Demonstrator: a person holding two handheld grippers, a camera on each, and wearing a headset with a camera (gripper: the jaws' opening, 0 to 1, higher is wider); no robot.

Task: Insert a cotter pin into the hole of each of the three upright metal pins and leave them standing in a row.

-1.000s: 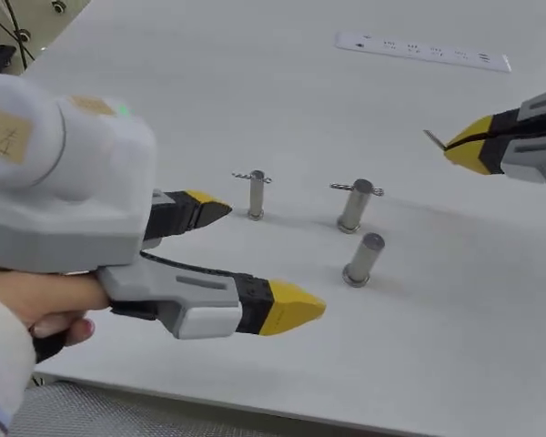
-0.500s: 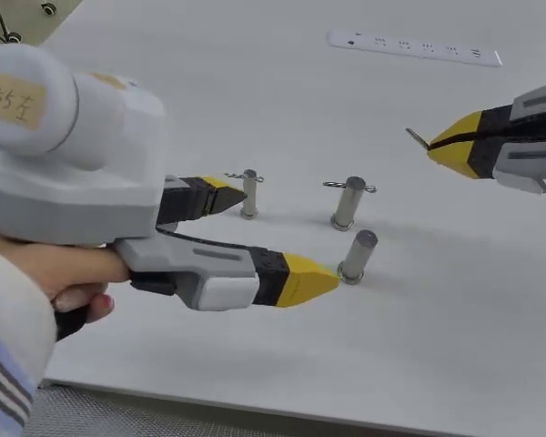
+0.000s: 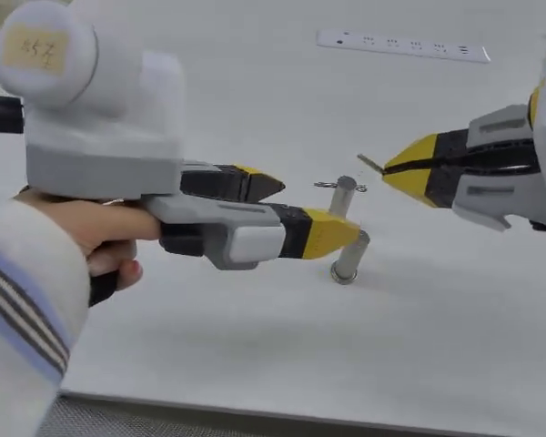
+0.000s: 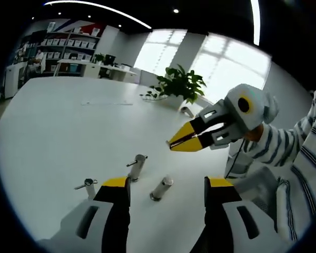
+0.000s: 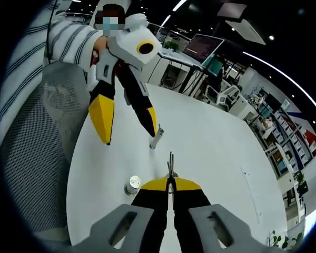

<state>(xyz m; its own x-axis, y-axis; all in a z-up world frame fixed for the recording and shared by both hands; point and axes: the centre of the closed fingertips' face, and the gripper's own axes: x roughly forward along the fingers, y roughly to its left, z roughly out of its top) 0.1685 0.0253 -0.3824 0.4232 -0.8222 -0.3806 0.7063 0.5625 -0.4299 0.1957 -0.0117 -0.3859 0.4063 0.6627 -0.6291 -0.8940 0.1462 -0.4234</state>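
Steel pins, three of them, stand on the white table (image 3: pixel 255 91), well in from its near edge. In the left gripper view the outer pin (image 4: pixel 88 185) and the middle pin (image 4: pixel 138 166) each carry a clip through the head. The bare pin (image 4: pixel 162 188) stands a little out of line with them.

Your left gripper (image 3: pixel 318 209) has its fingers open and empty. The bare pin lies between and just ahead of them, untouched as far as I can tell. Your right gripper (image 3: pixel 387 171) has its fingers closed on the last cotter pin (image 3: pixel 370 164). It is held above the table with its free end pointing toward the pins, apart from all three.

Step in hand, by my judgement, is fitting the third cotter pin.
- Close the left fingers low on the shank so the head stays clear.
- The hole is too small to see, so find its direction before you push.
- Bring the cotter pin in level, along the hole's axis.
- Keep the lower left finger off the middle pin, which stands near.
- Set the pin upright in line with the other two.
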